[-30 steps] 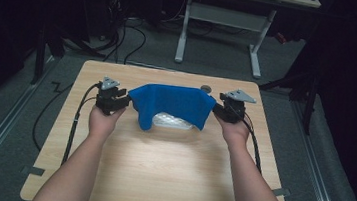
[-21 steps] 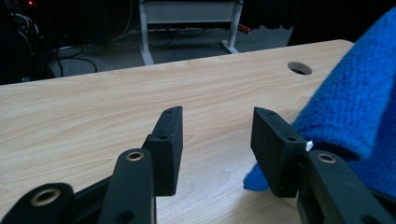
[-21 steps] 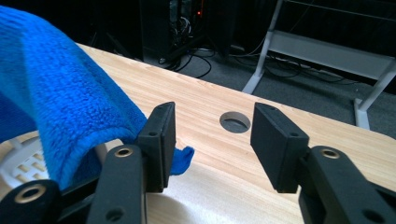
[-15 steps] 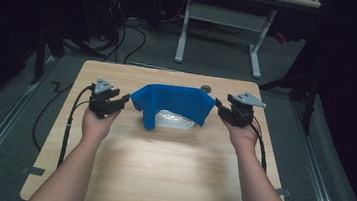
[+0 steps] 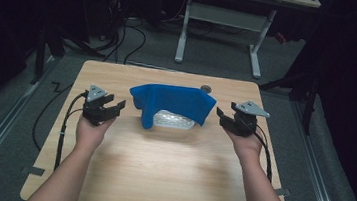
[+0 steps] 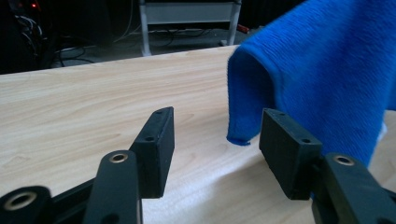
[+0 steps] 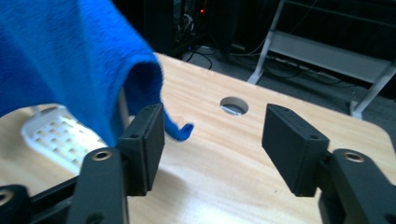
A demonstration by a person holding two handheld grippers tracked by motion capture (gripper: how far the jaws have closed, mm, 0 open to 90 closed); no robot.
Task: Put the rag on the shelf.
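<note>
**Blue towel draped over the white rack — both grippers let go and clear**

Blue towel (image 5: 172, 103) lies draped over a white slotted rack (image 5: 174, 119) near the far middle of the wooden table (image 5: 158, 174), its left corner hanging down to the tabletop and its right edge falling past the rack's end. A strip of the rack shows beneath the cloth's front hem, so the cover is not complete on the person's side.

The left gripper (image 5: 110, 107) sits beside the towel's left edge, apart from it; its jaws have just been opening and stand wide with nothing between them — in the left gripper view the hanging corner (image 6: 243, 107) lies just beyond the fingertips. The right gripper (image 5: 226, 118) is likewise off the cloth, jaws just opened further and empty, the towel's right flap (image 7: 144, 79) close to one pad but not pinched.

To finish the release well, each hand should draw straight outward, away from the cloth, keeping the jaws spread so no pad catches the hem and drags the towel off. The hanging left corner is the likeliest snag. If full cover is wanted, a gentle tug on the front hem would probably hide the exposed strip.
</note>
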